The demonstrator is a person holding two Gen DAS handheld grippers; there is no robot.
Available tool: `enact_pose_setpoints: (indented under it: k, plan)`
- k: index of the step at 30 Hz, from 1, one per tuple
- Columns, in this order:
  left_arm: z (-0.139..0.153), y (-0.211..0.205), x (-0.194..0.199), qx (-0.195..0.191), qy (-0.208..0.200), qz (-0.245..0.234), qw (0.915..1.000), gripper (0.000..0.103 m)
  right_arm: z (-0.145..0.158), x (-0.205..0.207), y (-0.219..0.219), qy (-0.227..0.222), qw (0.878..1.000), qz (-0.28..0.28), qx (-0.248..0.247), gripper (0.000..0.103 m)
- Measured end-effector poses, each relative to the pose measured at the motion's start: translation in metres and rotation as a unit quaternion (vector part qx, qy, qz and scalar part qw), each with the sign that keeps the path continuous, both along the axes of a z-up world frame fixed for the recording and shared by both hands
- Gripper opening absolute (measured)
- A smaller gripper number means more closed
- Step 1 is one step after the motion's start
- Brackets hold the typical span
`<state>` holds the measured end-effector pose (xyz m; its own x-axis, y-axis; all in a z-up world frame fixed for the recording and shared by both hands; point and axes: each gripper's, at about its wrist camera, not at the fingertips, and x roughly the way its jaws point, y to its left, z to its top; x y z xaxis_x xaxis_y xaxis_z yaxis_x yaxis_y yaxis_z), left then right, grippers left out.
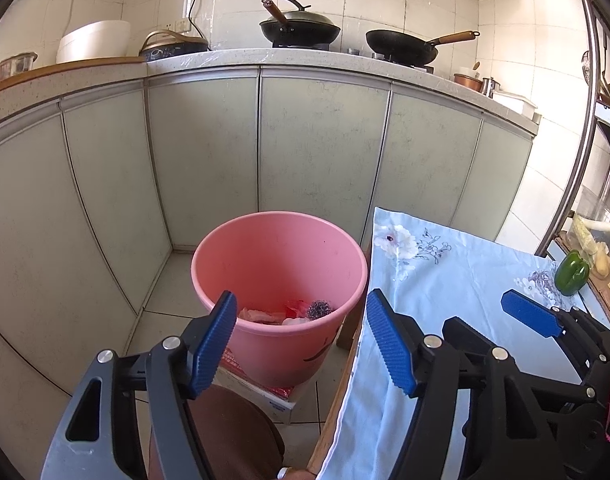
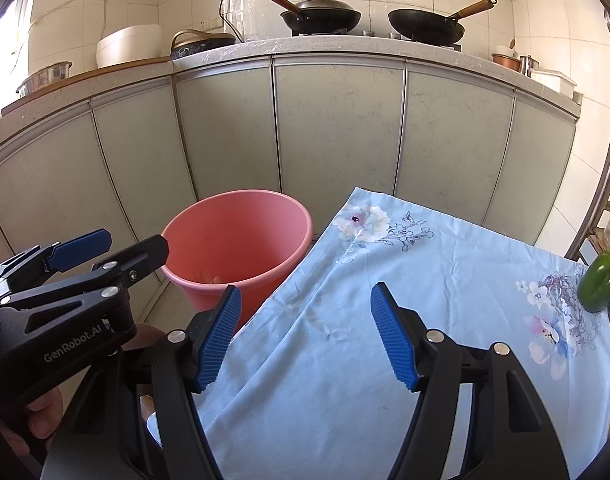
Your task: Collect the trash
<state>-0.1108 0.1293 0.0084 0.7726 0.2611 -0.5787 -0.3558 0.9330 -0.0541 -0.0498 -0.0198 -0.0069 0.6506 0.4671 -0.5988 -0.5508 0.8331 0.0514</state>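
A pink bucket point(image 1: 279, 256) point(image 2: 241, 228) stands on the floor left of a table under a pale blue floral cloth point(image 1: 445, 280) point(image 2: 385, 312). Crumpled trash point(image 1: 289, 316) and a steel scourer point(image 1: 319, 308) lie in the bucket's bottom. My left gripper point(image 1: 301, 320) point(image 2: 136, 240) hovers over the bucket's near rim, open, with nothing between its blue pads point(image 1: 215, 344). My right gripper point(image 2: 305, 312) point(image 1: 477, 312) hangs over the cloth, also open and holding nothing. No loose trash shows on the cloth.
A green pepper point(image 1: 571, 272) point(image 2: 599, 286) sits at the table's right edge. The bucket rests on a red-and-white box point(image 1: 275, 396) beside a brown round seat point(image 1: 233, 428). Grey cabinets point(image 1: 321, 148) and a counter with two woks point(image 1: 301, 28) close the back. A hand point(image 2: 41, 412) grips the left tool.
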Motion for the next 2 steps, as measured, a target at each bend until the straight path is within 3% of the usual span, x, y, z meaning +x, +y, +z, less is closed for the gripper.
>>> enact_pose_setpoints:
  k: [2]
  plan:
    - [-0.0005, -0.0004, 0.0001, -0.001, 0.001, -0.001, 1.0, 0.067, -0.0006, 0.0009, -0.0003, 0.001, 1.0, -0.001, 0.0, 0.068]
